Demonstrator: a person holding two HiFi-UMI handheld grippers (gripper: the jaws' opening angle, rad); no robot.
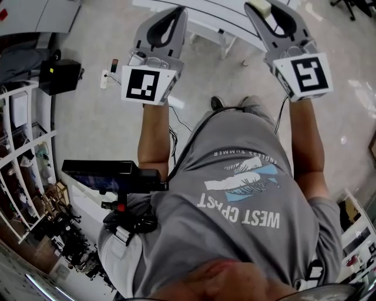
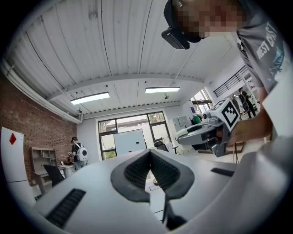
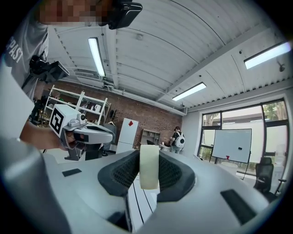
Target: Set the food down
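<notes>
Between the jaws of my right gripper (image 3: 149, 159) sits a pale cream, flat-sided piece (image 3: 149, 167), standing on edge and pinched from both sides. In the head view the same piece (image 1: 259, 7) shows at the tip of the right gripper (image 1: 256, 8), held out level at the top right. My left gripper (image 1: 178, 13) is held out beside it at the top left. In the left gripper view its jaws (image 2: 149, 154) meet at the tips with nothing between them. Each gripper shows in the other's view: the right one (image 2: 201, 133) and the left one (image 3: 91, 132).
A white table (image 1: 218, 19) stands ahead past the grippers. Wire shelves (image 1: 23, 135) and a black box (image 1: 59, 75) are at the left, with a power strip (image 1: 106, 78) on the floor. Far off are a person with a backpack (image 2: 78, 153), a whiteboard (image 2: 129, 141) and a white cabinet (image 3: 124, 132).
</notes>
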